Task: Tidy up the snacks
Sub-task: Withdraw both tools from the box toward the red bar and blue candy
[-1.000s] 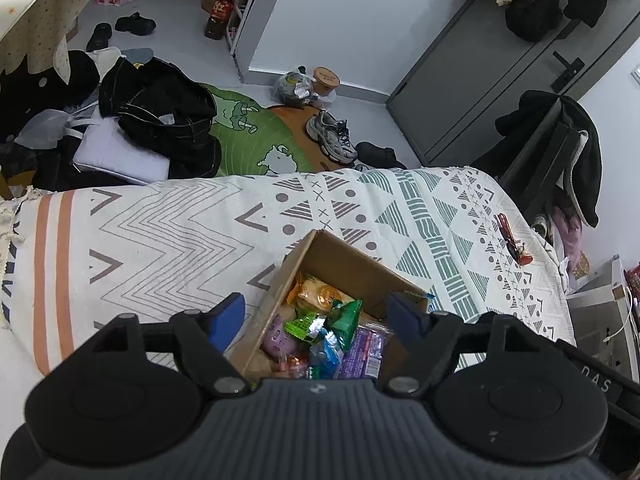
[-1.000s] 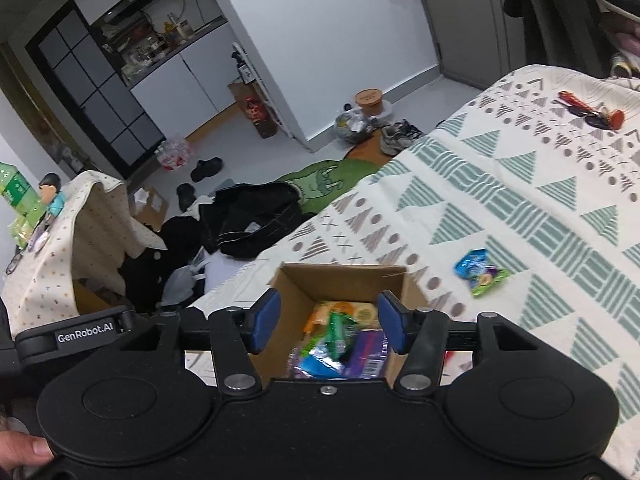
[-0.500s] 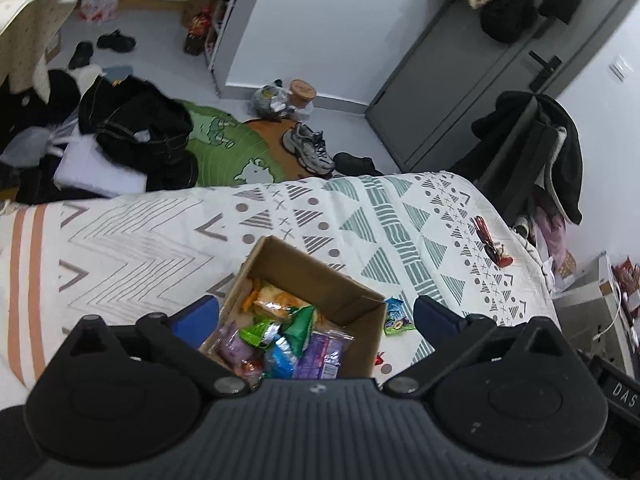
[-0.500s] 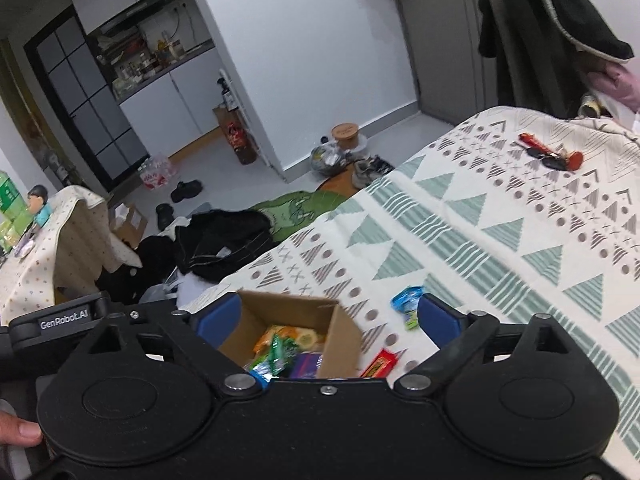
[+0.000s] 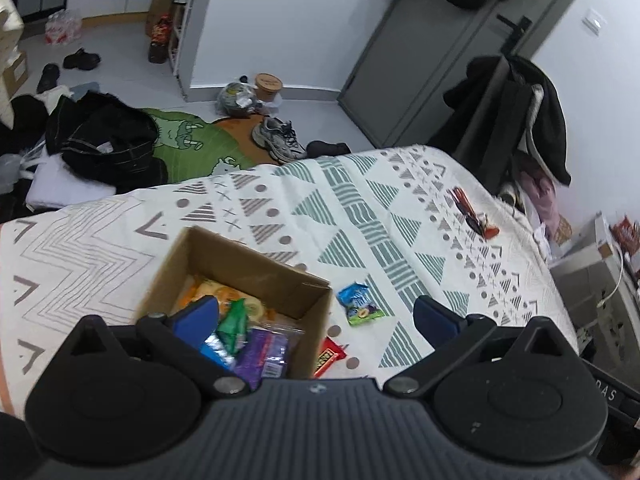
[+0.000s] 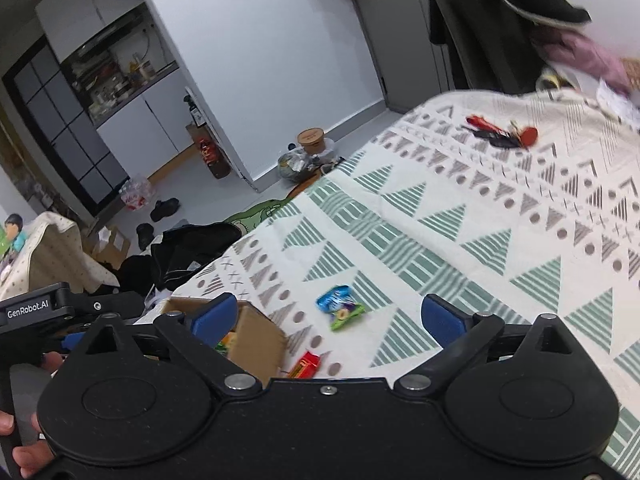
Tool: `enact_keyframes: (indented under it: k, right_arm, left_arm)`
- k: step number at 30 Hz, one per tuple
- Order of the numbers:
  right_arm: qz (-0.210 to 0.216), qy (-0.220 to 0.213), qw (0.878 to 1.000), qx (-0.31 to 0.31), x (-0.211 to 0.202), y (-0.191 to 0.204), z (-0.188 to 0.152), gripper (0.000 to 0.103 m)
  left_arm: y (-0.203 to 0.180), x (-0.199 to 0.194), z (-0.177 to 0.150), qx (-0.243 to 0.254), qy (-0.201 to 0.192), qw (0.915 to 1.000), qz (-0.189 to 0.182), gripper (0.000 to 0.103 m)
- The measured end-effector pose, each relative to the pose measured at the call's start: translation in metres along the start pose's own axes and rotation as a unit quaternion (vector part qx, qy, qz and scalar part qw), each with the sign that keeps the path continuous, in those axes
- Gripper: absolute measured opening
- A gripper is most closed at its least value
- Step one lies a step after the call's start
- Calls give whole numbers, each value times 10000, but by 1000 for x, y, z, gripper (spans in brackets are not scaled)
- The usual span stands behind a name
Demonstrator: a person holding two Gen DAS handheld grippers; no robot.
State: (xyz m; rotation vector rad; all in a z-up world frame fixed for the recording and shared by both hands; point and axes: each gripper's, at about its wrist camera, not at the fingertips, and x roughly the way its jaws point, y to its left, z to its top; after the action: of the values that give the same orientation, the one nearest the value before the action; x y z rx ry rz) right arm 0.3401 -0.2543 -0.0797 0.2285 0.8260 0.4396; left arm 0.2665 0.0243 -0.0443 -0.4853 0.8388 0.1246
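I have the cardboard box [image 5: 240, 276] at lower left of centre in my left wrist view, open-topped on the patterned bedspread [image 5: 360, 208]. Inside it I can see an orange packet [image 5: 216, 292], a green packet [image 5: 236, 320], a blue wrapper [image 5: 218, 350] and a purple packet [image 5: 262, 354] with a barcode label; I cannot read any of the print. Just right of the box, on the spread, lie a blue-and-green snack pouch [image 5: 360, 303] and a red bar wrapper [image 5: 327, 356] with yellow lettering too blurred to read.

My left gripper [image 5: 316, 316] has its jaws spread wide and holds nothing; its left finger hangs over the box. My right gripper [image 6: 328, 314] is likewise wide apart and empty, with the same pouch [image 6: 340, 306] between its fingers in the frame.

At far left of the right wrist view, the other tool's body reads "GenRobot.AI" [image 6: 28, 309]. At the lower right edge of the left view I make out "DAS".
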Motion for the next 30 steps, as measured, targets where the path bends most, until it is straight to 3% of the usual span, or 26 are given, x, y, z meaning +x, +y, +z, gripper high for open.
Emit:
enact_keyframes:
  k: [9,14,17,30]
  right_arm:
    - [108,-118,9992,357,23,-48,-13,96]
    - [103,117,9977,655,49,-70,-16,77]
    - [173,227,9967,756,61,-79,-17,77]
    - [686,528,9890,1196,94,-103,-19,67]
  left_arm:
    - [-43,34,-10,384,125,9992,-22,103]
    - [-67,57,-19,630,128,9979,46,102]
    - [-76,68,-26,707,135,9974,74,100]
    - [-79,103,-61,713,373,9966,165,70]
